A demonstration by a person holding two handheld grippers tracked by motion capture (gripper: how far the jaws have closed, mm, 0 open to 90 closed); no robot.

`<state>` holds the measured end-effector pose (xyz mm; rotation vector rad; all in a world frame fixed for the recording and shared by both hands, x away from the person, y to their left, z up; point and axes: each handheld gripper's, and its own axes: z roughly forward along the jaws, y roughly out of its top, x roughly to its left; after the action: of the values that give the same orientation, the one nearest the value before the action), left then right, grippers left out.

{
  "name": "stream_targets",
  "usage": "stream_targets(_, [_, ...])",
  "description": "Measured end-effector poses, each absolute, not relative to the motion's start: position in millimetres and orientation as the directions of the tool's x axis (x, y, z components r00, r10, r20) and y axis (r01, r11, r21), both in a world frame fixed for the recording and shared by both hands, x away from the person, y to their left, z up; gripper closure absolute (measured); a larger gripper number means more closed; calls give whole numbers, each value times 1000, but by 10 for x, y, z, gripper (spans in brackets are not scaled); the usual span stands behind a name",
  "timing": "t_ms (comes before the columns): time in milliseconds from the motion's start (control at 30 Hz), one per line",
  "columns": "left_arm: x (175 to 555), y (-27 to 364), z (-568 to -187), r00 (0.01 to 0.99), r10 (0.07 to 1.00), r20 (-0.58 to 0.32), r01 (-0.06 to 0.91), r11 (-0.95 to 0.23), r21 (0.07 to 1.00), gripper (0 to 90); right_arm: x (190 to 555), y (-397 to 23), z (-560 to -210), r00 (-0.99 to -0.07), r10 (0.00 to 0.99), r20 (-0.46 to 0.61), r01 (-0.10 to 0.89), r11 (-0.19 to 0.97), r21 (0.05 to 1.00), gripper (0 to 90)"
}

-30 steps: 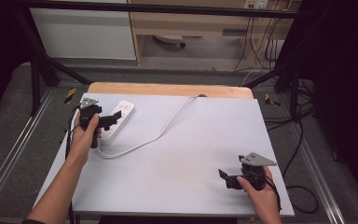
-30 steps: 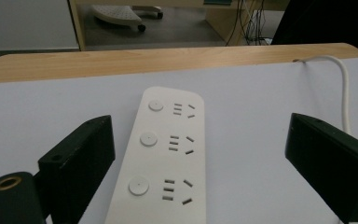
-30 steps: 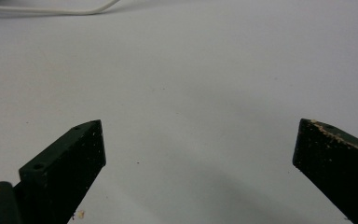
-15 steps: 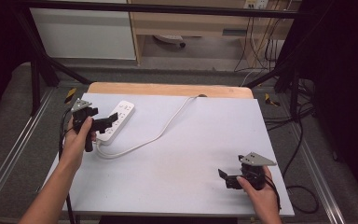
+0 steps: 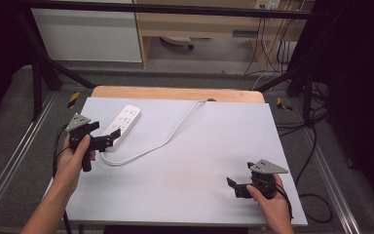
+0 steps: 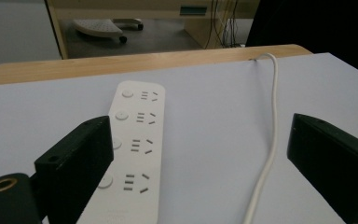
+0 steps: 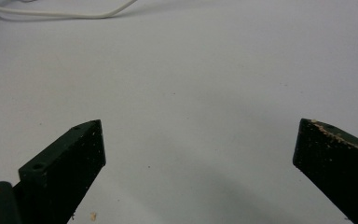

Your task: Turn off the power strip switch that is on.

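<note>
Two forearms reach in from the bottom edge. The left gripper (image 5: 108, 141) sits far left, jaws spread wide — gripped by the left hand (image 5: 75, 155). The right gripper (image 5: 233, 186), near the front right, also gapes — right hand (image 5: 268, 197) behind it.

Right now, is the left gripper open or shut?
Open: the left gripper has its jaws wide apart, straddling the power strip without touching it.
</note>
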<state>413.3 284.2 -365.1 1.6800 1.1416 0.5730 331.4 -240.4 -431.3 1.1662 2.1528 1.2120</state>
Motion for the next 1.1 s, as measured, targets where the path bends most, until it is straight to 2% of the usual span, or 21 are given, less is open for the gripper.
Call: stream_targets(1100, [3369, 3100, -3673, 484, 866, -121, 397, -95, 913, 60, 3303, -2401, -4318, -570, 820, 49, 472, 279, 836, 30])
